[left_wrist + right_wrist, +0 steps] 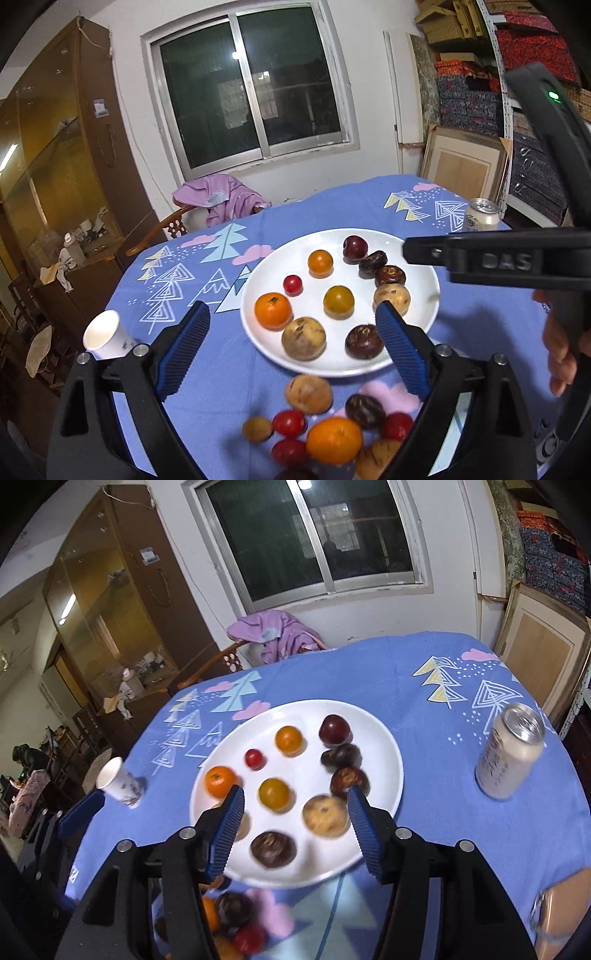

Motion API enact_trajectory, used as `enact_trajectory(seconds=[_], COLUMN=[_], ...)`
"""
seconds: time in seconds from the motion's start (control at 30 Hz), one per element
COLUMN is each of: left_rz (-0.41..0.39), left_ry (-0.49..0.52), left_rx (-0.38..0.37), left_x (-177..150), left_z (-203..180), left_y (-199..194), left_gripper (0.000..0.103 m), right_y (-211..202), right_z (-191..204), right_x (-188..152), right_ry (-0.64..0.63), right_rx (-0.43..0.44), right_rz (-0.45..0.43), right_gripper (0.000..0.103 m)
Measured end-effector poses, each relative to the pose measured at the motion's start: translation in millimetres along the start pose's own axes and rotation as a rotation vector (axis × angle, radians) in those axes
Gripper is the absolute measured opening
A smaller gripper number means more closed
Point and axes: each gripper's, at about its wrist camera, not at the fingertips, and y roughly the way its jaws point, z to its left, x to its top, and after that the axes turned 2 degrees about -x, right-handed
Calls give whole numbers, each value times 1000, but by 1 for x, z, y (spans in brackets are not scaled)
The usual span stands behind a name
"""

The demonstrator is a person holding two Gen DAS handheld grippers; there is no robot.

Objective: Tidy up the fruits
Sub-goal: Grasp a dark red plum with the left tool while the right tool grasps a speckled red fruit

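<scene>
A white plate (424,314) on the blue tablecloth holds several fruits: an orange (272,310), a red cherry tomato (292,285), yellow-orange tomatoes, tan fruits and dark purple ones. The plate also shows in the right wrist view (384,738). A loose pile of fruit (325,432) lies on the cloth in front of the plate. My left gripper (291,325) is open and empty above the plate's near edge. My right gripper (295,808) is open and empty over the plate's near half. In the left wrist view its black body (517,258) reaches in from the right.
A paper cup (105,338) stands left of the plate; it also shows in the right wrist view (120,784). A drink can (511,751) stands right of the plate. A chair with a pink garment (218,199) is behind the table. Boxes and boards line the right wall.
</scene>
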Motion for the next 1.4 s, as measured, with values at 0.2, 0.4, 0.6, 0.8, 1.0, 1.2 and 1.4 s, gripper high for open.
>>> enact_trajectory(seconds=[0.2, 0.4, 0.6, 0.8, 1.0, 1.2, 1.4], left_rz=[-31, -41, 147, 154, 169, 208, 264], left_ry=[-26, -71, -269, -289, -102, -43, -86], left_rx=[29, 79, 99, 54, -8, 1, -77], left_x=[-26, -82, -130, -133, -130, -129, -129], left_z=[17, 45, 96, 96, 48, 33, 38], left_y=[-42, -63, -33, -38, -35, -15, 1], left_gripper=[94, 98, 99, 99, 99, 99, 99], right_y=[-48, -51, -33, -25, -22, -20, -19], right_z=[11, 7, 0, -8, -22, -16, -13], right_x=[-43, -95, -114, -118, -118, -120, -120], right_ry=[26, 7, -21, 21, 127, 108, 90], right_rx=[87, 69, -26, -35, 7, 6, 5], right_rz=[-70, -127, -2, 43, 80, 96, 96], right_gripper=[72, 93, 94, 96, 96, 98, 98])
